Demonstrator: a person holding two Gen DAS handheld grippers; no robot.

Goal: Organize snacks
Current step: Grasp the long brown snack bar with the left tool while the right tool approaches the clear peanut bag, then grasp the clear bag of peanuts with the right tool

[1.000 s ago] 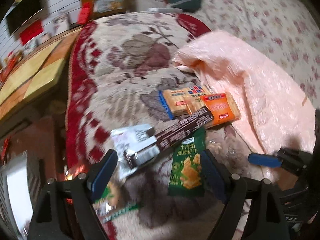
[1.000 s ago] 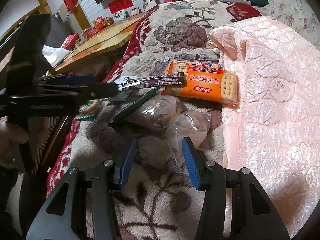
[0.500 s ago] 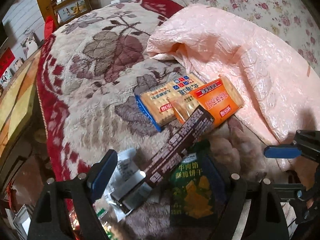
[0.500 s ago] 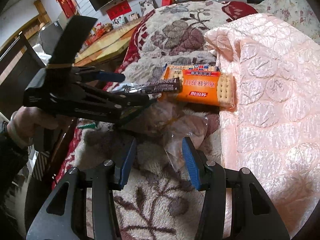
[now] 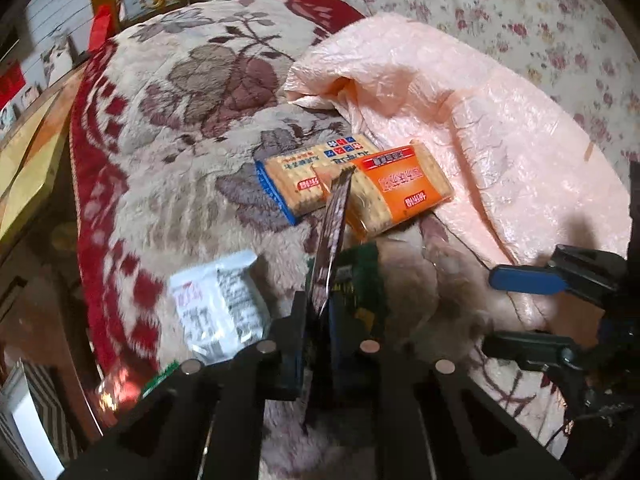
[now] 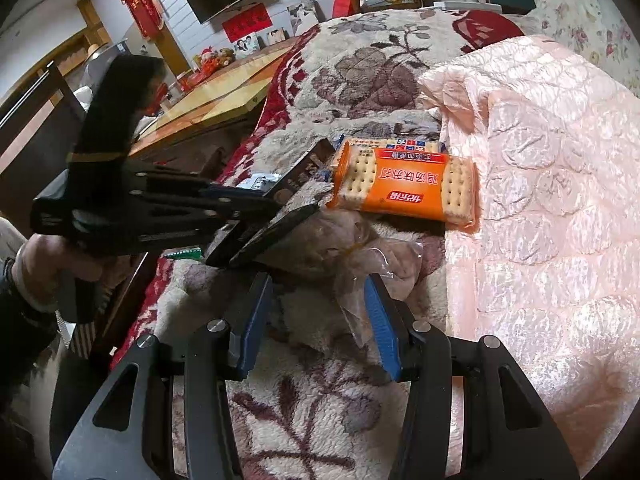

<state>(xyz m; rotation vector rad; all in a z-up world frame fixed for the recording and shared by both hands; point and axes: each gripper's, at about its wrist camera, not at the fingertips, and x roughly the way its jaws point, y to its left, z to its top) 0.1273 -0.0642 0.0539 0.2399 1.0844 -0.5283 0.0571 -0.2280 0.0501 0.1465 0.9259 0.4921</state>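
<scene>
Left tool (image 5: 318, 320) clamped on dark snack bar (image 5: 332, 224), floral blanket (image 5: 192, 120), pink quilt (image 5: 480, 120).

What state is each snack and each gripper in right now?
left gripper: just closed, shut on the dark snack bar.
dark snack bar: pinched at one end, turned on edge.
right gripper: open, holding nothing.
orange cracker pack: sealed, lying partly on the blue-edged cracker pack.
white packet: flat on the blanket.
</scene>
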